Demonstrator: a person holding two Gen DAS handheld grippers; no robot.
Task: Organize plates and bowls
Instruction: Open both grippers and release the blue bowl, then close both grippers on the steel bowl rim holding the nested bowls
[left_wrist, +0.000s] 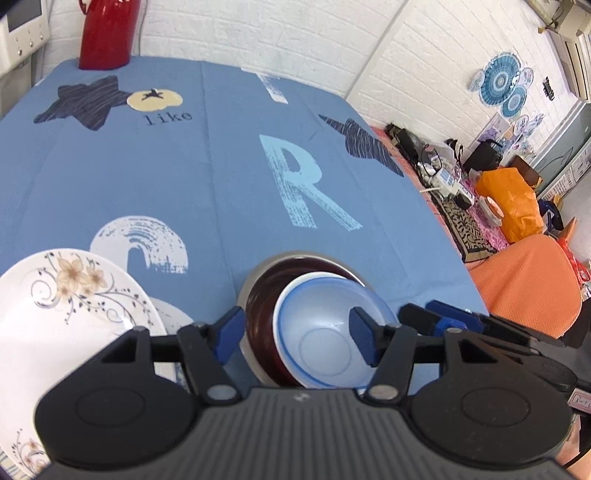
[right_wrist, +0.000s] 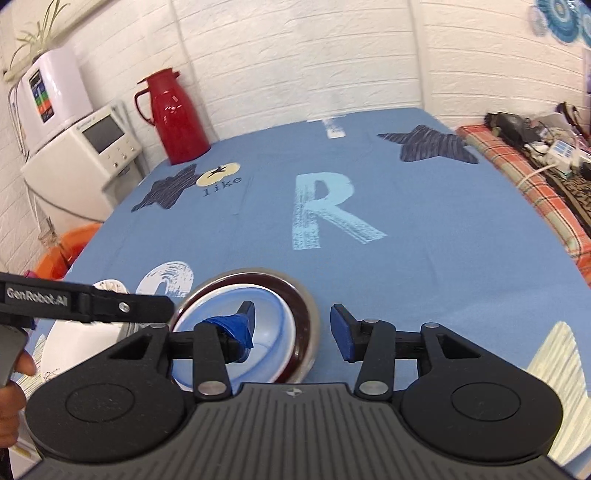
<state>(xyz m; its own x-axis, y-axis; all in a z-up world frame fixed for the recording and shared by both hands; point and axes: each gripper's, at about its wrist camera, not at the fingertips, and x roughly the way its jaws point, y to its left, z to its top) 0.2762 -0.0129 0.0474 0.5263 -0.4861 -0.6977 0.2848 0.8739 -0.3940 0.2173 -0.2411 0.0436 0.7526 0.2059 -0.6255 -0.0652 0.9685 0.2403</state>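
Both the left gripper (left_wrist: 297, 338) and right gripper (right_wrist: 291, 326) gape wide over 3 nested bowls (left_wrist: 314, 332), probably slick and breakable, so I'd grab rims.

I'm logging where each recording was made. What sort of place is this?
Probably a lived-in home room, not a lab: a cloth-covered table with a red flask, a water dispenser beside it, and a cluttered side surface.

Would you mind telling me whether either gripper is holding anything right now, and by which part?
Nothing is held. The left gripper and right gripper are both open, each straddling the rim of the bowl stack.
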